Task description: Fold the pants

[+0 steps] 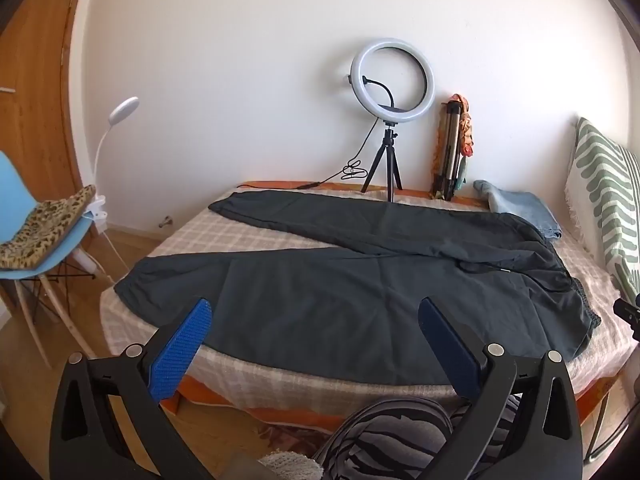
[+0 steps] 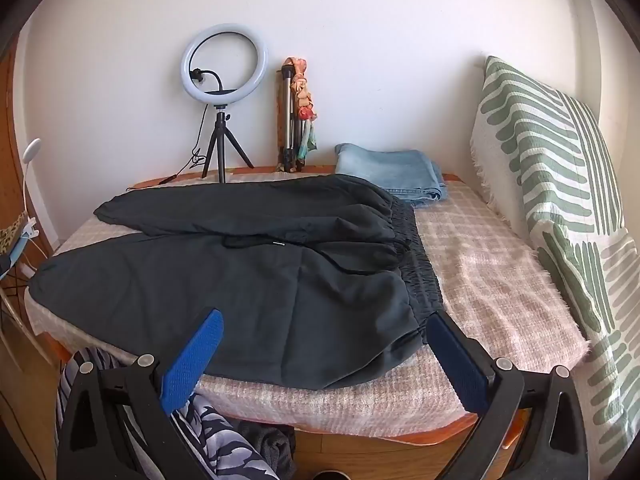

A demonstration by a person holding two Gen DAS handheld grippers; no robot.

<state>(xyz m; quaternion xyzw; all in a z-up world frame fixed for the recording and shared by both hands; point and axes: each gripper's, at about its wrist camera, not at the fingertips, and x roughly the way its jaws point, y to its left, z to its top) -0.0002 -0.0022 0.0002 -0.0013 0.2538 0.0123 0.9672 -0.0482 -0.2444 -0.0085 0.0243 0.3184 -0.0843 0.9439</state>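
Dark grey pants (image 1: 360,280) lie spread flat on the bed (image 1: 256,384), legs apart and pointing left, elastic waistband (image 2: 416,256) at the right with a loose drawstring (image 2: 280,243). My left gripper (image 1: 314,312) is open and empty, held above the near leg at the bed's front edge. My right gripper (image 2: 326,322) is open and empty, held above the near waistband corner. The right gripper's tip also shows at the far right of the left wrist view (image 1: 628,312).
Folded blue jeans (image 2: 394,174) lie at the back of the bed. A ring light on a tripod (image 1: 392,84) and a folded tripod (image 1: 450,152) stand against the wall. A green-striped cushion (image 2: 560,184) leans at right. A blue chair (image 1: 24,216) stands left.
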